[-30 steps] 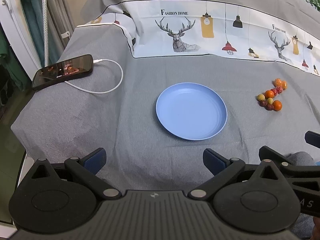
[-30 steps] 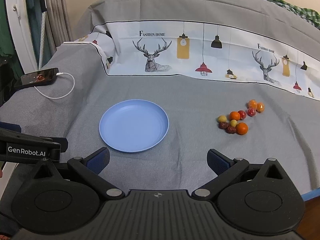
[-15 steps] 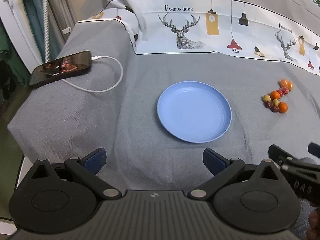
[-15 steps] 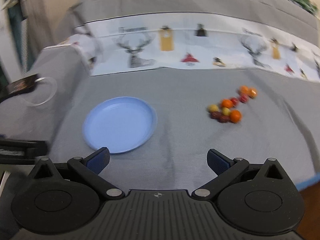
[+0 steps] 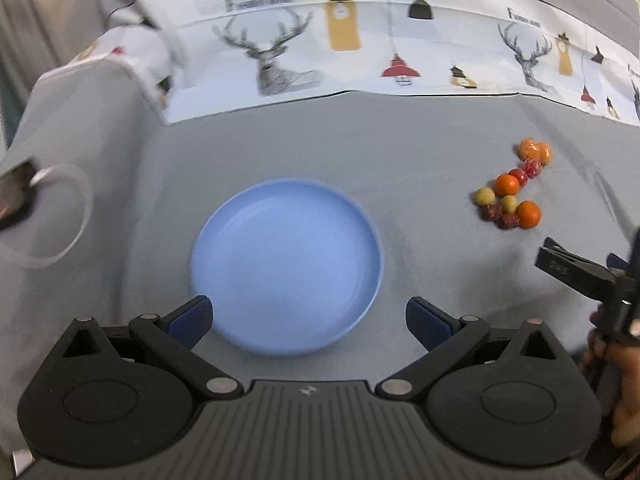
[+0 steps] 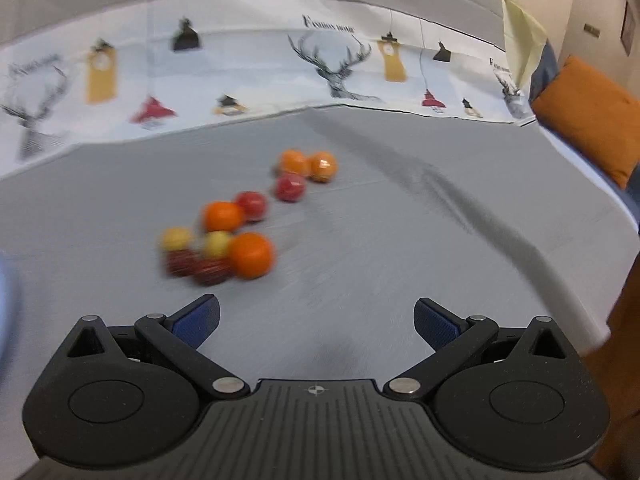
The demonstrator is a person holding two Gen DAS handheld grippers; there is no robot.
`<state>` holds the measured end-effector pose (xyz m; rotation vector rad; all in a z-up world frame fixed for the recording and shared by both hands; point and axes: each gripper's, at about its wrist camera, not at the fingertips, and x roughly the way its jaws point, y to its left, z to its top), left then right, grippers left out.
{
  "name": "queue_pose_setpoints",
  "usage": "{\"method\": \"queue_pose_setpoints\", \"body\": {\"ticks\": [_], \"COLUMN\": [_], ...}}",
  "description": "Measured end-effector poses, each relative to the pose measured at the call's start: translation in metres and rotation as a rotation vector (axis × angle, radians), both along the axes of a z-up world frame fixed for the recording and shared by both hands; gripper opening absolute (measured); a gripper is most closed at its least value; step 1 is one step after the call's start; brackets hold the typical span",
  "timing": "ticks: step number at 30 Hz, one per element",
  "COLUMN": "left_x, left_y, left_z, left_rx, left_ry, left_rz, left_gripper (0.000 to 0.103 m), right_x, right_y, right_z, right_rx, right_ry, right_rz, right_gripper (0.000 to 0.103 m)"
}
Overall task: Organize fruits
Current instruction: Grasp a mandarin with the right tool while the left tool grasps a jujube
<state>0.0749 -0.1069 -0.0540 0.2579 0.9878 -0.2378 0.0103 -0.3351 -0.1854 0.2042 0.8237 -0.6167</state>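
Grey woven cloth covers the surface, with a white printed band of deer heads and hanging lamps along its far side. Left gripper: jaws spread wide, blue-padded fingertips empty, hovering over the near rim of a round light-blue plastic plate. The plate lies flat on the cloth and holds nothing.

Fruits: a cluster of small round fruits lies on the cloth to the right of the plate, well apart from it. In the right wrist view the cluster reads as follows: a large orange fruit nearest the camera, touching a dark red fruit and a yellow one; a second yellow fruit and a second dark red one to the left; another orange fruit behind them; two red fruits trailing back to a pair of orange ones. Motion blur prevents telling the exact kinds.

Right gripper: jaws wide apart, nothing between them, pointed at the cloth just short of the cluster and slightly to its right. From the left wrist view the same gripper shows at the right edge, held by a hand.

A dark phone with a white cable lies blurred at the far left edge. An orange cushion sits beyond the surface at the right
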Motion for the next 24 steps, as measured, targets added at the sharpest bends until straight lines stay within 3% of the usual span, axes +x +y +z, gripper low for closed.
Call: {"method": "queue_pose_setpoints", "body": {"ticks": [4, 7, 10, 11, 12, 14, 18, 21, 24], "left_x": [0.023, 0.043, 0.062, 0.067, 0.07, 0.075, 0.075, 0.075, 0.08], "left_y": [-0.039, -0.068, -0.103, -0.115, -0.128, -0.154, -0.198, -0.219, -0.229], "left_z": [-0.018, -0.034, -0.053, -0.06, -0.067, -0.08, -0.104, -0.124, -0.142], "left_rx": [0.041, 0.059, 0.078, 0.087, 0.096, 0.101, 0.108, 0.141, 0.174], "left_ry": [-0.002, 0.027, 0.046, 0.046, 0.047, 0.05, 0.012, -0.044, -0.042], "left_rz": [-0.068, -0.115, -0.161, -0.182, -0.208, -0.265, -0.391, -0.455, -0.474], "left_gripper": [0.103, 0.103, 0.103, 0.103, 0.103, 0.103, 0.103, 0.102, 0.09], "right_x": [0.035, 0.061, 0.071, 0.069, 0.065, 0.059, 0.035, 0.033, 0.034], "right_y": [-0.03, -0.034, -0.044, -0.049, -0.051, -0.057, -0.102, -0.107, -0.106], "right_z": [-0.033, -0.049, -0.059, -0.058, -0.053, -0.05, -0.055, -0.058, -0.06], "right_rx": [0.09, 0.055, 0.075, 0.103, 0.104, 0.044, 0.077, 0.085, 0.079], "right_ry": [-0.002, -0.002, -0.016, -0.04, -0.056, -0.027, -0.025, -0.033, -0.029], "right_rz": [0.036, 0.087, 0.096, 0.09, 0.086, 0.052, -0.243, -0.259, -0.259], "right_gripper": [0.102, 0.102, 0.092, 0.071, 0.038, 0.037, 0.037, 0.037, 0.038]}}
